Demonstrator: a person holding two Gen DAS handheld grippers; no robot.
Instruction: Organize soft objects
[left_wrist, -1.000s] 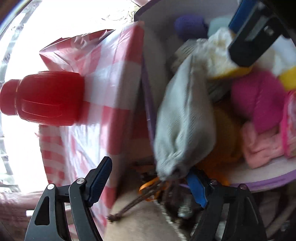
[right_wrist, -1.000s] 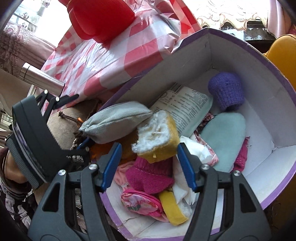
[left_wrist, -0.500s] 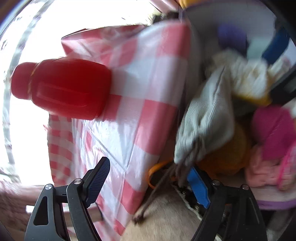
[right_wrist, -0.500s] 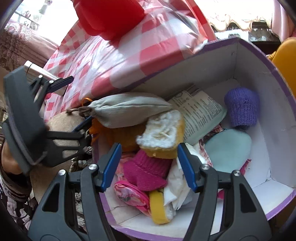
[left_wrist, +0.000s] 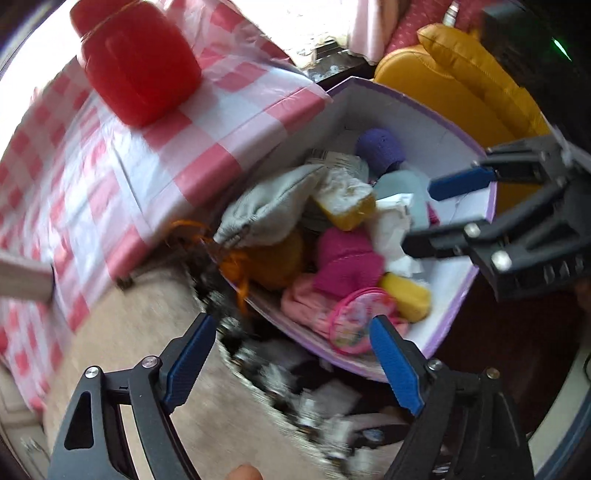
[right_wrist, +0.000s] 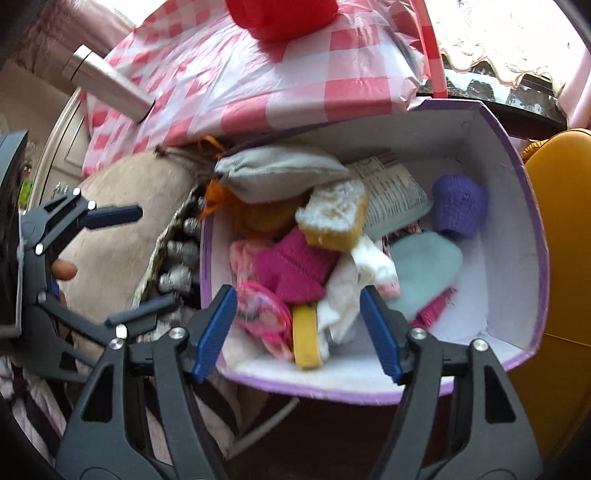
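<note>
While both claws hang above the box (right_wrist: 517, 177):
left gripper (left_wrist: 291, 354): jaws opening, empty.
right gripper (right_wrist: 299, 328): jaws opening, empty.
grey pouch (right_wrist: 280, 173): lies atop the pile, apparently just placed.

Printed sheet (right_wrist: 391, 192) in box (right_wrist: 517, 206): text too small, unreadable.

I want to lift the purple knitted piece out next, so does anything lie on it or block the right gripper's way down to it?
Nothing visible does. The purple knitted piece stands uncovered near the far corner of the box, with only the pale green item beside it. The right gripper, jaws opening and empty, hangs above the box with open space between.
</note>
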